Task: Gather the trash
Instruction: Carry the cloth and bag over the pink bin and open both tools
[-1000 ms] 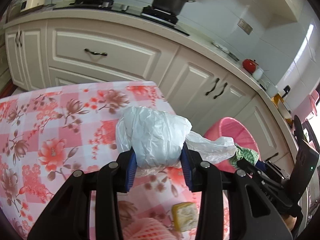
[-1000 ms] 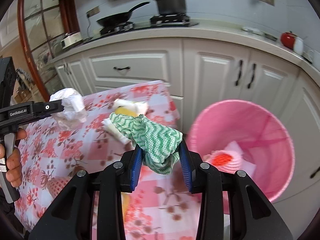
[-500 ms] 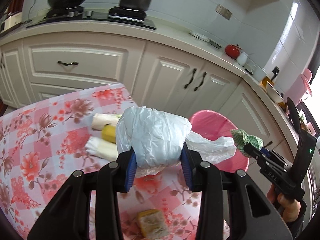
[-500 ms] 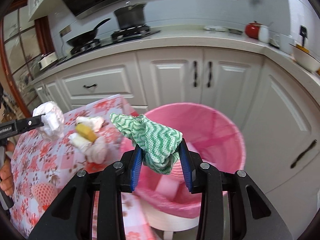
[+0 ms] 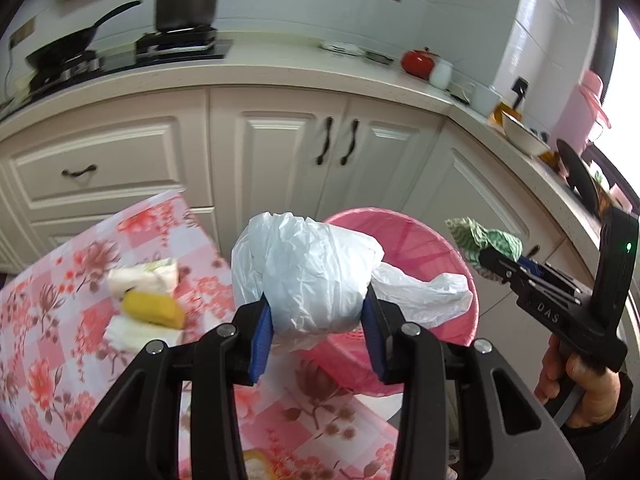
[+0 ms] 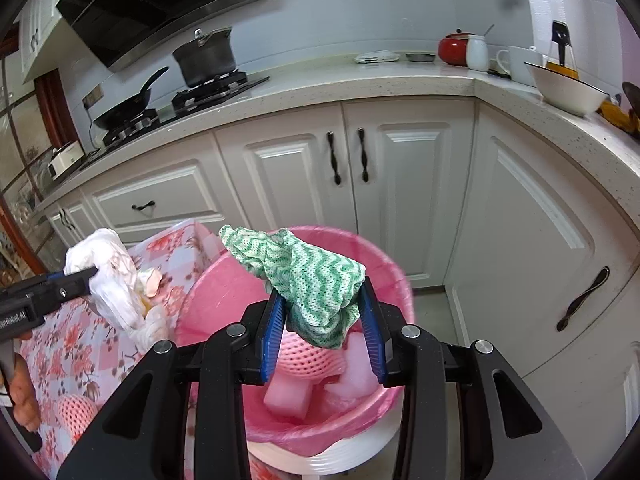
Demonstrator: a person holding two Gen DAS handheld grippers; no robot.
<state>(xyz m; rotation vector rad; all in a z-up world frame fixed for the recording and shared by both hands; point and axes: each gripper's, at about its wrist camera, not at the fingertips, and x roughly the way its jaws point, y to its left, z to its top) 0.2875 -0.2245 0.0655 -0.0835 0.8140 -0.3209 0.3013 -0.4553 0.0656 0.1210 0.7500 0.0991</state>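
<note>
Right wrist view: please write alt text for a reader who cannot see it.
The right gripper, jaws shut on a green and white cloth, hangs over a pink-lined trash bin holding pink foam netting. At left, the left gripper holds a white plastic bag above a floral tablecloth, with white kitchen cabinets behind.

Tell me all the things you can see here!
bag: 1, white, in left gripper
cloth: 1, green-white, in right gripper
bin: 1, pink, by table, trash inside
table: 1, pink floral cloth
sponge: 1, yellow, on table among white wrappers
pot: 1, black, on stove
pan: 1, black, on stove
jar: 1, red, on counter
bowl: 1, white, on counter
left gripper: shut on bag
right gripper: shut on cloth
</note>
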